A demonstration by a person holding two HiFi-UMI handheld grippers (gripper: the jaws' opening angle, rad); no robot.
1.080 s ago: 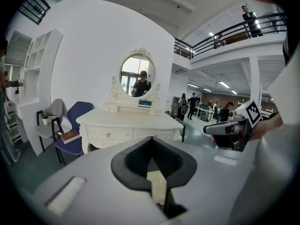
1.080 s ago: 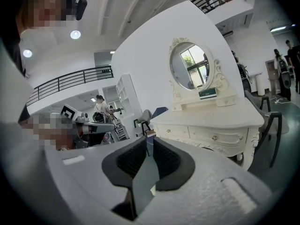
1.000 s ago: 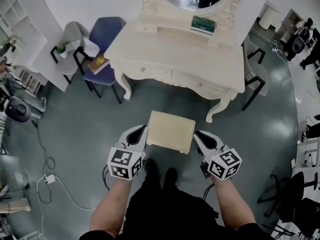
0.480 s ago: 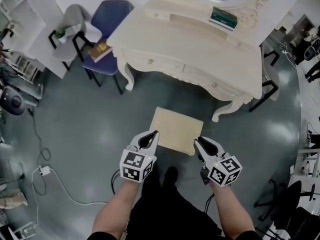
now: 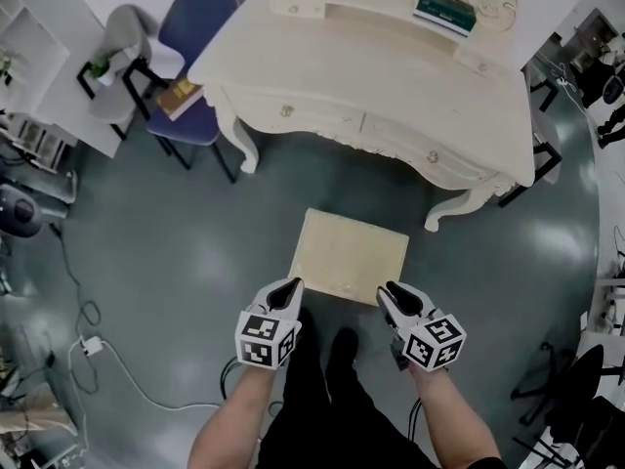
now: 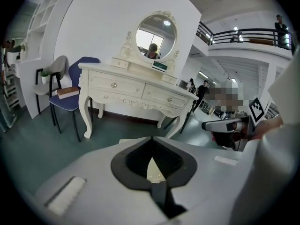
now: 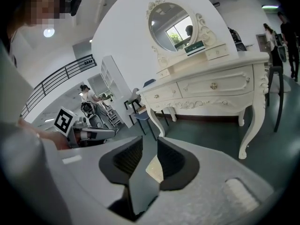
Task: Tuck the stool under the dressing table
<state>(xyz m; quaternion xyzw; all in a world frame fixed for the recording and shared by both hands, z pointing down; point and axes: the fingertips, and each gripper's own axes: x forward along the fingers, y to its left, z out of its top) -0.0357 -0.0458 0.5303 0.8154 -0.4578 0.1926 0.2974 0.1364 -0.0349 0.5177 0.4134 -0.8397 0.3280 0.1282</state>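
both grippers have dropped lower since a second ago and drawn back from the flanks of the stool (image 5: 352,257) to its near corners, and the right fingers have just been opening. the left gripper (image 5: 291,286) sits just beside the stool's near left corner, its fingers pressed together with nothing between them; in the left gripper view (image 6: 151,139) a sliver of the stool's pale top (image 6: 153,170) shows past the closed tips. the right gripper (image 5: 395,291) sits just beside the near right corner, fingers a narrow gap apart and empty, with the stool top (image 7: 153,168) visible beyond the gap in the right gripper view (image 7: 150,144). whether either gripper touches the stool i cannot tell. the stool stands on the dark green floor (image 5: 195,242) in front of the cream dressing table (image 5: 391,76), apart from it and not under it. a green box (image 5: 444,10) lies on the table's surface. left of the table stands a blue chair (image 5: 190,37) with a book (image 5: 179,96) on its seat, and a grey chair (image 5: 122,47) beside that. a white cable (image 5: 127,379) trails across the floor.
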